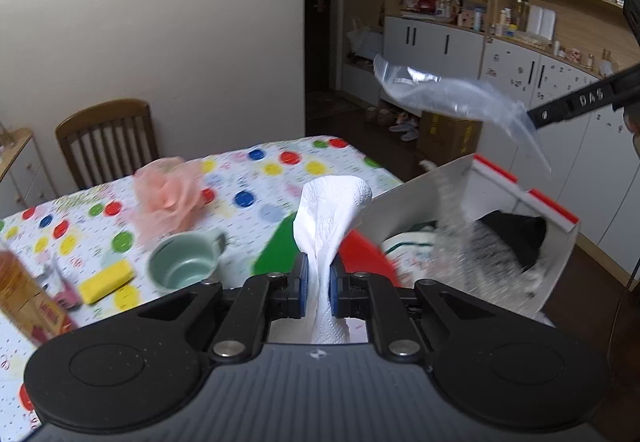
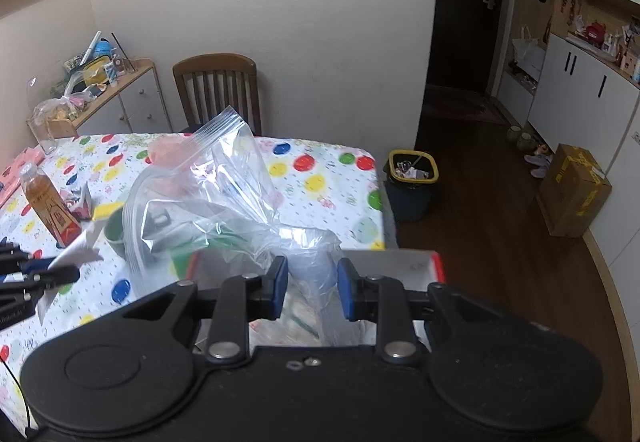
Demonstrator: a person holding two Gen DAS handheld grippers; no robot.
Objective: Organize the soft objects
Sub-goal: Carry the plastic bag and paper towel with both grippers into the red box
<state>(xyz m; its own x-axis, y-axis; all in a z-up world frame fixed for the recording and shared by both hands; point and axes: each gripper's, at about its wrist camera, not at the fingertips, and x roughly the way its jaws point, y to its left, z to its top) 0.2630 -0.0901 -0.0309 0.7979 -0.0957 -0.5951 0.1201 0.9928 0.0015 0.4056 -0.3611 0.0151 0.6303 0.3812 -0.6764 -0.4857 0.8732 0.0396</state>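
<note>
My left gripper is shut on a white paper towel and holds it up above the table; it also shows at the left of the right wrist view. My right gripper holds a clear zip bag by a bunched corner between its blue pads, which stand a little apart. The bag hangs in the air in the left wrist view, above a white box with red trim that holds soft things. A pink mesh puff and a yellow sponge lie on the table.
A polka-dot tablecloth covers the table. On it stand a green mug and an amber bottle. A wooden chair is behind it. A bin and a cardboard box are on the floor to the right.
</note>
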